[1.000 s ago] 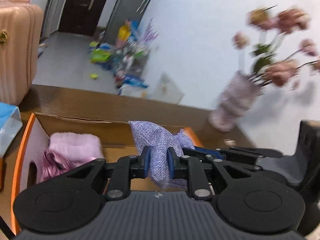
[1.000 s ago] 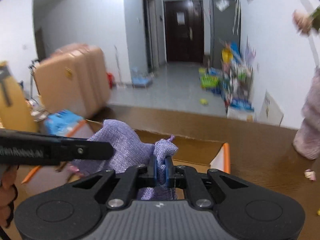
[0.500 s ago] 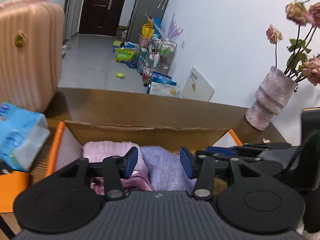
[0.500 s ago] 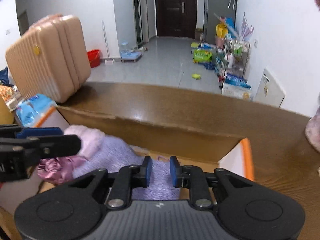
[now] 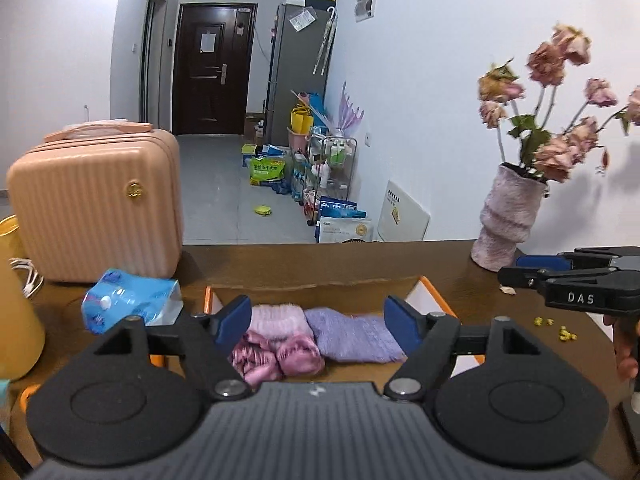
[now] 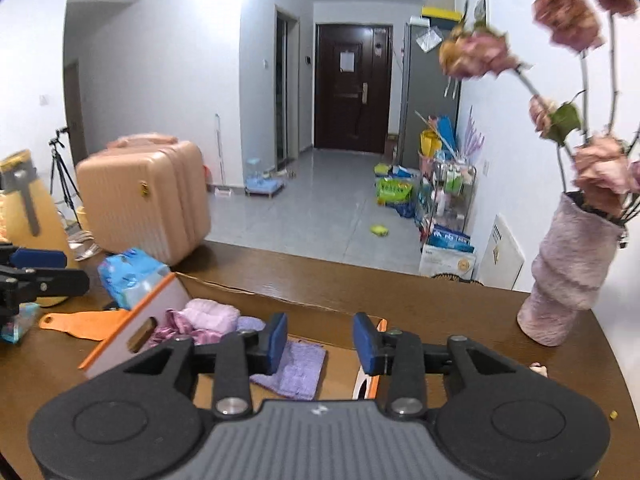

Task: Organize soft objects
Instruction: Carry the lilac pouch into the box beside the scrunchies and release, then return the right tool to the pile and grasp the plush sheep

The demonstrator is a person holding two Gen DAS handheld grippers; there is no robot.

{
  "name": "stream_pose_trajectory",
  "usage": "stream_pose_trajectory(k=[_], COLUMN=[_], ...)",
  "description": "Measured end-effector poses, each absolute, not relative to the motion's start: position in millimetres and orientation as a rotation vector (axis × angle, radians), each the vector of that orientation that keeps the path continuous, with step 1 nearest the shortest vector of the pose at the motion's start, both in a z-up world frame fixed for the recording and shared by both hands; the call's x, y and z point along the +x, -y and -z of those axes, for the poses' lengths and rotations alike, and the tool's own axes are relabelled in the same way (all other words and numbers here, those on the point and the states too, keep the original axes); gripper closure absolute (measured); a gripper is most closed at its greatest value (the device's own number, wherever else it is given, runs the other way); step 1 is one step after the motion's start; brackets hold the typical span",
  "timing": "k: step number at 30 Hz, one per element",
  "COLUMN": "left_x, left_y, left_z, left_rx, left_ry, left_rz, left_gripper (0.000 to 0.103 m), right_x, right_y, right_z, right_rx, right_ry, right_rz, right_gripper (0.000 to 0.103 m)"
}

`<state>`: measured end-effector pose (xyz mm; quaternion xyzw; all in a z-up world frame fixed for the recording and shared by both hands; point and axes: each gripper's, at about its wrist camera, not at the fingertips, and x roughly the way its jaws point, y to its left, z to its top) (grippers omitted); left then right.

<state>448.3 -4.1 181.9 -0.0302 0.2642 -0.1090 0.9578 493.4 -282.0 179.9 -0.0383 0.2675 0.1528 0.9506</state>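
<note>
Both tools gape empty over my box [image 5: 434,294]: left tool [image 5: 320,326], right tool [image 6: 320,338]. Lilac cloth [image 5: 354,334] lies inside beside the pink towel [image 5: 278,316] and satin bundle [image 5: 276,358].

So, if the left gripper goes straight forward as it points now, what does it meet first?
Probably the folded lilac knitted cloth in the orange-edged cardboard box; it lies ahead of the open left gripper, though depth is unclear.
</note>
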Motion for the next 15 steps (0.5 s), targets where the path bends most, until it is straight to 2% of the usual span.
stream_pose_trajectory(k=[6,8,15], left_x=[361,331,254], left_y=[4,6,22], left_z=[-174,-168,-147], left_rx=[-0.036,-0.021,-0.02], left_ry=[-0.462,-0.42,-0.321], left_rz=[0.191,0.19,0.157], left_gripper=[0.023,0.018,0.017], right_x=[416,389,308], right_y=[295,296,294], right_z=[-183,-177,-145], right_rx=[-0.052,-0.062,-0.051], right_ry=[-0.448,-0.413,-0.35], right_rz=[-0.358,-0.38,-0.424], right_gripper=[0.059,0.058,0.057])
